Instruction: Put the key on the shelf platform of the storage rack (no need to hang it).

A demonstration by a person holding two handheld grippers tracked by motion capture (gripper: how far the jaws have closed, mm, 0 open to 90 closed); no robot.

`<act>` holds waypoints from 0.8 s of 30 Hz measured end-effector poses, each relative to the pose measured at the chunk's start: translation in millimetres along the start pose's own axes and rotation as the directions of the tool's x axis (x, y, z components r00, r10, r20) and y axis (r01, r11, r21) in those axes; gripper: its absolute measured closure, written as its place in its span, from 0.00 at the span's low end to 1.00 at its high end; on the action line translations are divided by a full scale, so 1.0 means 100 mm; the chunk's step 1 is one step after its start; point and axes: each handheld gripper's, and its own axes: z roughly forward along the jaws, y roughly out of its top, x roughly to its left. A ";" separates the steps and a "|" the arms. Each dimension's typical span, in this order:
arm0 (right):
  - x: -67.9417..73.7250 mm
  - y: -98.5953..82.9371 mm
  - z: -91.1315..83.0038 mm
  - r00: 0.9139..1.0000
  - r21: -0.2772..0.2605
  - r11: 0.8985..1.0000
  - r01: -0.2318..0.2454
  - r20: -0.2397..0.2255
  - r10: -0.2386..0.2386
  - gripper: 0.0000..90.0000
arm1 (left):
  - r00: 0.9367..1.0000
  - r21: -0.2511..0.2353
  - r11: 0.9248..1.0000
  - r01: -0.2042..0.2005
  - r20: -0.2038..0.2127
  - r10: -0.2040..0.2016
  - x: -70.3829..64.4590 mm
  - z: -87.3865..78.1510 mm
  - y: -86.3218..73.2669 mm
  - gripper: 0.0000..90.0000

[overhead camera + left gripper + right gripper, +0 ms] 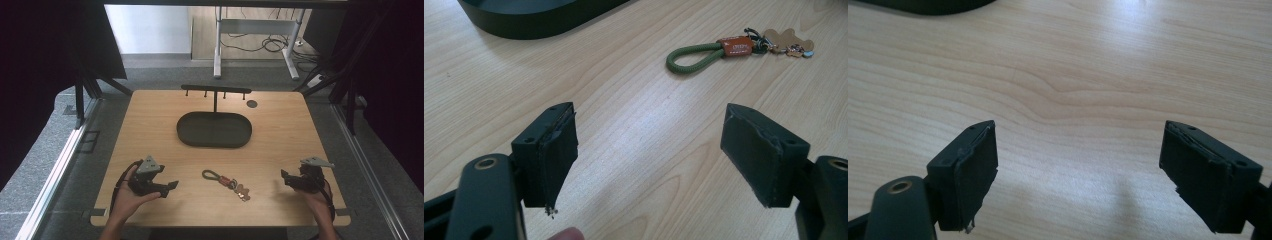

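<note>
Green rope-loop keychain with orange tag and metal keys [226,180] lies on the wooden table [280,135], between my left tongs [167,187] and right tongs [285,177], both gaping, empty, nearer me than the dark oval tray [214,130].

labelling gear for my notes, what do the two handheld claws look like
Both the left claw and right claw are black, each topped by a grey three-cornered plate and trailing a black cable. Their jaws end in blocky black pads with frayed edges, on arms with brass-ringed holes. Forearms are bare.

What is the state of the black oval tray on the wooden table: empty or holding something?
Empty. In the high view the black oval tray has a bare dark floor, and the green-looped keychain lies outside it on the wooden table.
</note>
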 end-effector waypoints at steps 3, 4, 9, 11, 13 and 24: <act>-0.02 0.00 0.00 1.000 0.011 1.000 -0.004 -0.008 0.004 0.19 | 1.000 0.002 1.000 0.005 -0.002 -0.005 0.02 0.00 -0.01 0.26; -0.04 0.00 -0.01 1.000 0.015 1.000 -0.009 -0.022 0.009 0.20 | 1.000 0.005 1.000 0.007 -0.003 -0.007 0.03 0.01 -0.01 0.26; -0.01 -0.01 -0.03 0.999 0.014 1.000 0.020 -0.040 -0.019 0.21 | 1.000 0.012 1.000 -0.004 0.007 0.004 -0.01 0.02 -0.01 0.26; 0.02 -0.01 -0.04 0.998 0.015 0.999 0.045 -0.045 -0.045 0.22 | 1.000 0.008 1.000 -0.012 0.010 0.012 -0.03 0.01 0.00 0.26; 0.03 0.00 -0.04 0.997 0.011 0.998 0.058 -0.053 -0.057 0.23 | 1.000 0.002 1.000 -0.012 0.009 0.012 -0.04 0.00 0.01 0.26; 0.03 -0.01 -0.05 0.994 -0.003 0.996 0.091 -0.067 -0.091 0.27 | 1.000 -0.003 1.000 -0.006 -0.006 0.006 0.00 -0.05 0.00 0.26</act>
